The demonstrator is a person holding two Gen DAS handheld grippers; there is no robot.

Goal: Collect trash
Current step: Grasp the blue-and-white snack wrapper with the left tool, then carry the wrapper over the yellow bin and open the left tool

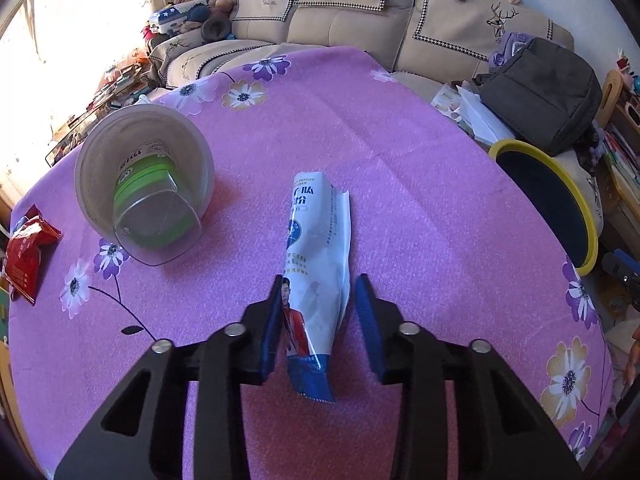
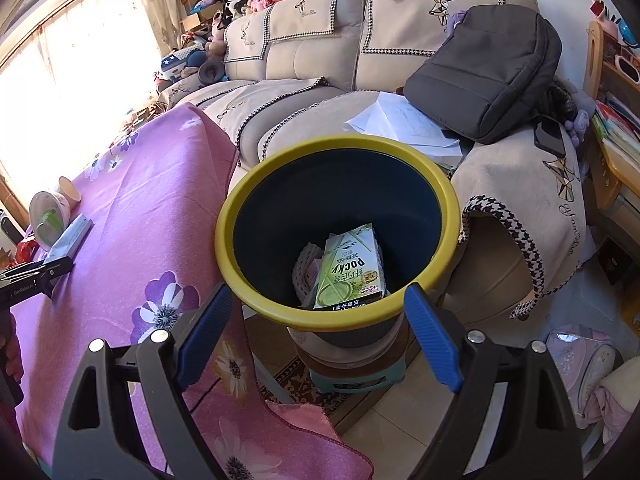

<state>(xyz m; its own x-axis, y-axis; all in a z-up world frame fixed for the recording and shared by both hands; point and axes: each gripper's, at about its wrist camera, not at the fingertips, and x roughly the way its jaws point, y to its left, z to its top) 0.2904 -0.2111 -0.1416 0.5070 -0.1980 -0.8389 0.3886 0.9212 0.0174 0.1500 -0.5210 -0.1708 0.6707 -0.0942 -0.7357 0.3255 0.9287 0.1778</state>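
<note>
Straddling the white-and-blue packet (image 1: 320, 272), the left gripper (image 1: 316, 320) stood narrowed about its lower half; the left pad lay against the wrapper's edge, while a slim gap showed at the right pad, so a firm grip was not yet made. No earlier view was on hand.

Item 1, the packet: a long, flattened foil-like sachet, glossy, creased, printed with blue text and a figure in red, lying lengthwise on the purple tablecloth (image 1: 400, 184), near the cloth's middle.

Item 2, the right gripper (image 2: 318, 336): jaws wide, nothing between them, poised over the bin (image 2: 240, 216).

Item 3, the bin: round, dark blue inside, thick yellow rim, smooth plastic, set just beside the table's edge on a low stand. Inside lay a green Pocky box (image 2: 352, 268) of stiff card, and something pale beneath it.

Item 4, a clear plastic tub (image 1: 144, 184), tipped on its side, with a green-banded container inside.

Item 5, a red crinkled wrapper (image 1: 28, 252) at the cloth's far left edge.

Handling note, as judgement: the sachet looked thin and slippery; pinching squarely across its width, well above the loose tail, before lifting would likely keep it from sliding out or folding.
</note>
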